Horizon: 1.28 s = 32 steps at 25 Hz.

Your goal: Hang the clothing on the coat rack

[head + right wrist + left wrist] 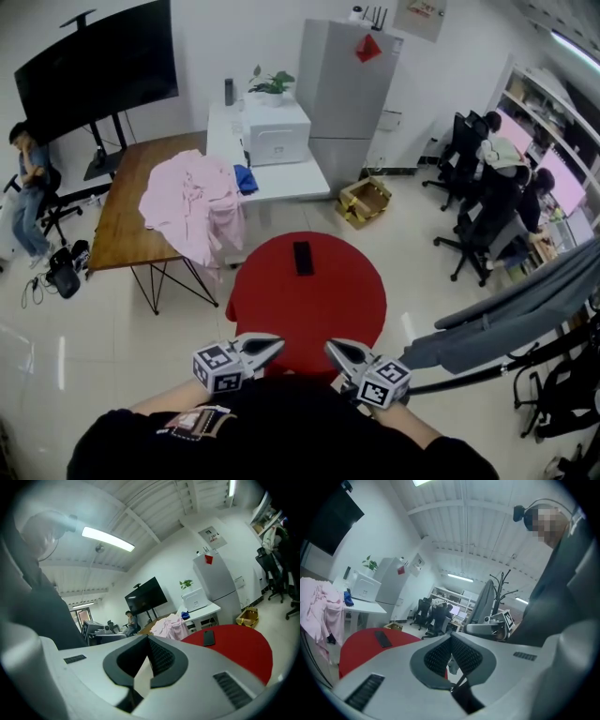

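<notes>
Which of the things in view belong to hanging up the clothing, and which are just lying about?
For the job: pink clothing on the wooden table; coat rack; left tool and right tool, both shut and empty.
Just lying about: phone on the red table; cardboard box; potted plant.

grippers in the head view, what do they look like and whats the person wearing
The left gripper and right gripper match: pointed silver-grey tongs, each backed by a cube with black-and-white square markers. Up close, the shells are light grey with dark textured pads. The person wears a black top.
</notes>
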Each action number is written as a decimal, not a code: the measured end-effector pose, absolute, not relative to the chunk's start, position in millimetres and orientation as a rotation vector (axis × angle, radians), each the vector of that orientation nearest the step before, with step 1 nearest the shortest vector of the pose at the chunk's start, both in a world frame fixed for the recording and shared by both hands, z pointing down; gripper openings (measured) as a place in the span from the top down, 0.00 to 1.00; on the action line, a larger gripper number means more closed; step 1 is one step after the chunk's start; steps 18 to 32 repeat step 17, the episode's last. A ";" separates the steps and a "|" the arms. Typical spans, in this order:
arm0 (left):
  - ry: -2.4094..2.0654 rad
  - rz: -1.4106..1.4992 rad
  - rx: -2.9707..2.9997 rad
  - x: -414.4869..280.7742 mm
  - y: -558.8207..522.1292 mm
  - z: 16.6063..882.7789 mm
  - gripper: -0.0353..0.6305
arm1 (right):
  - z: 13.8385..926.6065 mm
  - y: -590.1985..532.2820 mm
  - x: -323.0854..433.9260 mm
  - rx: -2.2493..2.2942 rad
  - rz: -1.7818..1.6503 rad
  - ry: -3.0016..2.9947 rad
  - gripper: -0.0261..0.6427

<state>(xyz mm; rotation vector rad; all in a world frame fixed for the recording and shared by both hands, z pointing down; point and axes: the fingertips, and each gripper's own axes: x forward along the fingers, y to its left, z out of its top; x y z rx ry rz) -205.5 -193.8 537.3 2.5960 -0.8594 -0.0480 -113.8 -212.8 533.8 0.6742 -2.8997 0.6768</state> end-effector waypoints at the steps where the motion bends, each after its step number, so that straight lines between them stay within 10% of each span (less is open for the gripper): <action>1: -0.864 -0.050 2.600 -208.7 -193.7 537.4 0.94 | 535.7 -210.3 -118.8 0.657 0.672 -2.896 0.96; 32: -0.836 -0.086 2.647 -214.3 -188.8 525.1 0.94 | 530.4 -193.7 -120.8 0.682 0.586 -2.887 0.96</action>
